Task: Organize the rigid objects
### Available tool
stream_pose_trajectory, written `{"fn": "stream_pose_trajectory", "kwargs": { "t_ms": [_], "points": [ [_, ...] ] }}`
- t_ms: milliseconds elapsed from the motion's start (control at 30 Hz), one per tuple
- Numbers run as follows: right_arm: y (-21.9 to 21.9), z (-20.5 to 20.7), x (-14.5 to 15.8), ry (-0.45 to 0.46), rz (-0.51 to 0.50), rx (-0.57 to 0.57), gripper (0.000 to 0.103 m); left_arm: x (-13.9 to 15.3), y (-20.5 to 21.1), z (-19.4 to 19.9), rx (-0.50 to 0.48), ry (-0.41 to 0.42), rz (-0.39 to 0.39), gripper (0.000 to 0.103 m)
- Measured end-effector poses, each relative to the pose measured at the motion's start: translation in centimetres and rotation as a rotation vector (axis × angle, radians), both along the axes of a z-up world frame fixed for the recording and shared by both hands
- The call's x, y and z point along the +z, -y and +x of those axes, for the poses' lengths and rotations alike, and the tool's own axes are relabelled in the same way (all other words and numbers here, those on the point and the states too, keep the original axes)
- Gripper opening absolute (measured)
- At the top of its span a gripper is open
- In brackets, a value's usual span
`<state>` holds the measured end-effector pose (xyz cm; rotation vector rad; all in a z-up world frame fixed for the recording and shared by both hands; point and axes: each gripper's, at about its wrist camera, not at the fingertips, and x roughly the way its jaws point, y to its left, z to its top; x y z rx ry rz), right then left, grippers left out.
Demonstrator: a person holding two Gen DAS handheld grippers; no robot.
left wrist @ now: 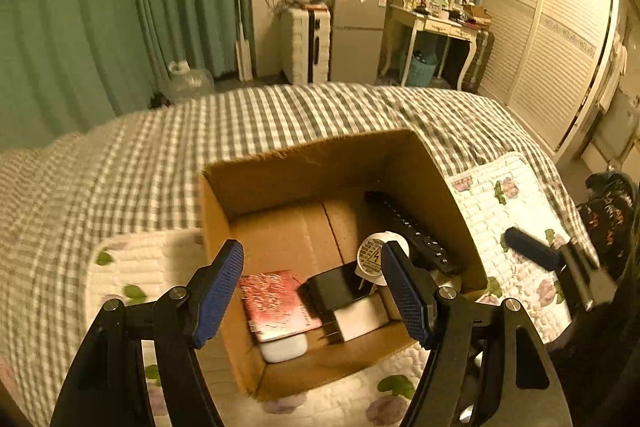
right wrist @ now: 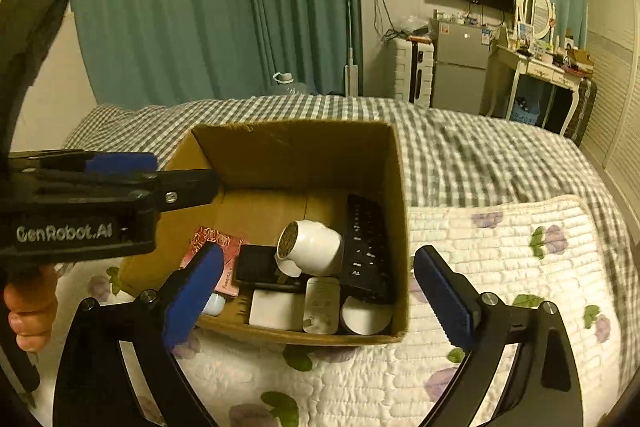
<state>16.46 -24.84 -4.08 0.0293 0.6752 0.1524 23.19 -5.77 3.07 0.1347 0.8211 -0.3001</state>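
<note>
Only right wrist view shows hand (right wrist: pixel 28 311); box (right wrist: pixel 296 155) ahead, between spread, empty right claw (right wrist: pixel 320 291) fingers.

The box (right wrist: pixel 296 155) sits on a quilt (right wrist: pixel 500 247) on the bed (right wrist: pixel 460 147), ahead of and between the right tongs (right wrist: pixel 318 291). Inside, the remote (right wrist: pixel 366 247) lies along the right wall. Left of it a plug-in device (right wrist: pixel 312 247) lies tipped on a phone (right wrist: pixel 256 263). A card (right wrist: pixel 212 243) lies at the left. Nearest the tongs, along the front wall, sit a charger (right wrist: pixel 274 309), an adapter (right wrist: pixel 322 305) and a round lid (right wrist: pixel 366 315). The left tongs (left wrist: pixel 312 291) hang over the box's near left corner.
</note>
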Motion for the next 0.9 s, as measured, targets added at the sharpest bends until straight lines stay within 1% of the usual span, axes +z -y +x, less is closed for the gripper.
{"fn": "stream_pose_trajectory", "kwargs": {
  "t_ms": [133, 233, 300, 367, 433, 467, 567, 633, 733, 800, 900],
  "points": [
    [1.2, -1.3, 2.5, 0.031, -0.011, -0.016, 0.096, 2.6, -0.7, -2.7, 0.021, 0.104, 0.02, 0.074],
    [1.6, -2.9, 5.0, 0.069, -0.042, -0.01, 0.096, 4.9, -1.3, -5.7, 0.044, 0.205, 0.024, 0.074],
    [1.7, -4.1, 6.7, 0.1, -0.061, -0.006, 0.096, 6.0, -1.8, -7.2, 0.061, 0.248, 0.017, 0.074],
    [1.9, -5.3, 7.8, 0.126, -0.067, 0.0, 0.098, 7.0, -2.2, -8.9, 0.08, 0.287, 0.002, 0.074],
    [2.0, -6.6, 8.9, 0.167, -0.067, 0.004, 0.103, 7.5, -2.6, -10.3, 0.093, 0.317, -0.011, 0.074],
    [2.0, -7.1, 9.2, 0.183, -0.066, 0.008, 0.103, 7.6, -2.8, -11.1, 0.105, 0.333, -0.012, 0.074],
    [2.0, -8.2, 9.5, 0.214, -0.055, 0.015, 0.103, 7.6, -2.9, -13.0, 0.137, 0.396, -0.004, 0.075],
    [2.1, -8.7, 9.4, 0.23, -0.048, 0.019, 0.103, 7.1, -2.6, -13.8, 0.144, 0.419, 0.003, 0.075],
    [2.5, -9.6, 8.8, 0.263, -0.031, 0.009, 0.103, 5.5, -2.2, -15.1, 0.141, 0.456, 0.012, 0.075],
    [2.6, -9.9, 8.1, 0.28, -0.028, 0.004, 0.103, 4.1, -2.3, -15.7, 0.163, 0.486, 0.038, 0.075],
    [2.9, -9.8, 6.6, 0.286, -0.018, -0.018, 0.103, 2.0, -2.4, -15.7, 0.185, 0.479, 0.035, 0.075]
  ]
}}
